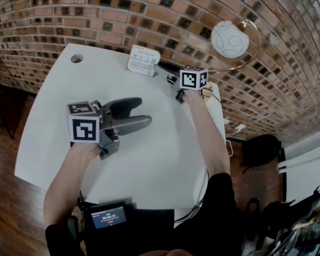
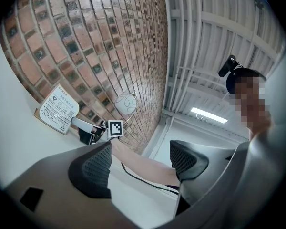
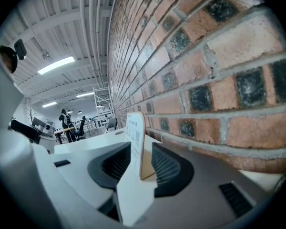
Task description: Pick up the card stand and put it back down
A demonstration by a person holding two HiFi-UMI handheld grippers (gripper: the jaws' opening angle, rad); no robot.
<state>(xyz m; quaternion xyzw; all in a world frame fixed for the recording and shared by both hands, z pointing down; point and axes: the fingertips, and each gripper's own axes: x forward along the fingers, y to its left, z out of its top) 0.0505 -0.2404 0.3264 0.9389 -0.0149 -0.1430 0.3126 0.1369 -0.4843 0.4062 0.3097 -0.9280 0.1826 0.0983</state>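
A white printed card stand (image 1: 144, 61) with a wooden back stands on the white table (image 1: 165, 159) near the brick wall. In the right gripper view the card stand (image 3: 135, 132) rests upright on the table between my right gripper's (image 3: 140, 162) two pads, with a narrow gap showing on the wooden side. From the head view my right gripper (image 1: 162, 70) reaches to the stand's right edge. My left gripper (image 1: 145, 111) lies mid-table, open and empty. Its own view shows my left gripper (image 2: 140, 162) with wide jaws and the card stand (image 2: 58, 109) far off.
A round white lamp (image 1: 229, 39) on a brass hoop stands at the table's far right corner. A cable hole (image 1: 77, 58) sits at the far left. A small screen device (image 1: 108, 216) lies at the near edge. A black bag (image 1: 261, 151) rests on the floor to the right.
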